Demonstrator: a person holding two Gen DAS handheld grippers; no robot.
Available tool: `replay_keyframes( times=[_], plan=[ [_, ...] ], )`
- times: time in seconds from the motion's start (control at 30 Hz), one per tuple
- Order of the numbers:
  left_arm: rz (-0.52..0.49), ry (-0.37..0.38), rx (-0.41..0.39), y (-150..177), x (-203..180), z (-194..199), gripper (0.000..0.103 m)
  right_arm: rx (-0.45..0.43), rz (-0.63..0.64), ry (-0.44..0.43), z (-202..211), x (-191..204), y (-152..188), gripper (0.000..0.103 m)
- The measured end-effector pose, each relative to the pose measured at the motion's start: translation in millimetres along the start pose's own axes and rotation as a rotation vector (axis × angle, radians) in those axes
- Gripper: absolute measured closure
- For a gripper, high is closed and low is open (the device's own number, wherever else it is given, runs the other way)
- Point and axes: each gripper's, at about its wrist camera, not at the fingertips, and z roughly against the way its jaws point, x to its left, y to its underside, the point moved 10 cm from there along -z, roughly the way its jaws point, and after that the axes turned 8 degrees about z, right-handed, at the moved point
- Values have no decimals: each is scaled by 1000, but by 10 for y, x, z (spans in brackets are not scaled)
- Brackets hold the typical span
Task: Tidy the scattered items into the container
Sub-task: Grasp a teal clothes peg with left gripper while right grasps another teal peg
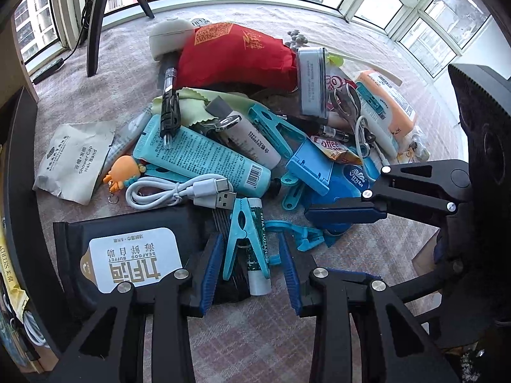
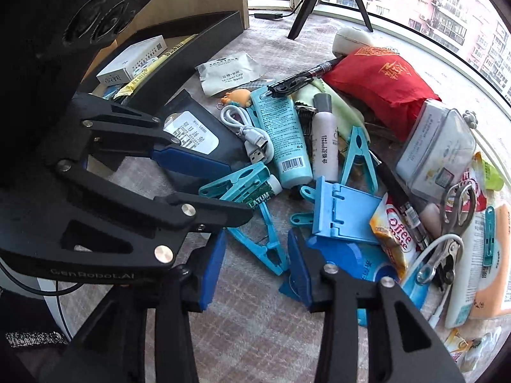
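Note:
A pile of small items lies on the grey carpet. My left gripper [image 1: 252, 266] is open, its fingers on either side of a light-blue clothespin [image 1: 240, 239] and a green-and-white lip balm stick [image 1: 259, 255]. My right gripper [image 2: 255, 265] is open over a light-blue clip [image 2: 266, 249], beside a blue Vinda tissue pack [image 2: 377, 265]. A black wet-wipe pack [image 1: 127, 255] lies left of my left gripper. The dark container [image 2: 191, 41] stands at the far left and holds a white box [image 2: 134, 60].
The pile holds a teal tube [image 1: 204, 156], a white USB cable [image 1: 179, 191], a red pouch [image 1: 236, 54], a metal tin [image 1: 311, 83], a shower cap packet [image 1: 76, 159] and an orange tissue pack [image 1: 386, 102]. Tripod legs [image 1: 95, 22] stand by the windows.

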Motion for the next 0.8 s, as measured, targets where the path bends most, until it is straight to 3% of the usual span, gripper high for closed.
replay_keyframes(
  times=[0.23,0.3,0.37,0.5,0.8],
  plan=[
    [4,14,8,11,-26,-24,71,23,-11,-21,-103,29,54,64],
    [10,13,7,12,-16,-23,78,20,-28,-23,-102,13,71,69],
    [22,13,2,14,7,-16,79,23,-53,-26,-92,-12,91,76],
    [45,27,-6,27,39,5,79,20,-95,-27,-53,-29,142,80],
    [62,29,-54,84,70,211,79,-49,-197,-34,216,-93,151,80]
  ],
)
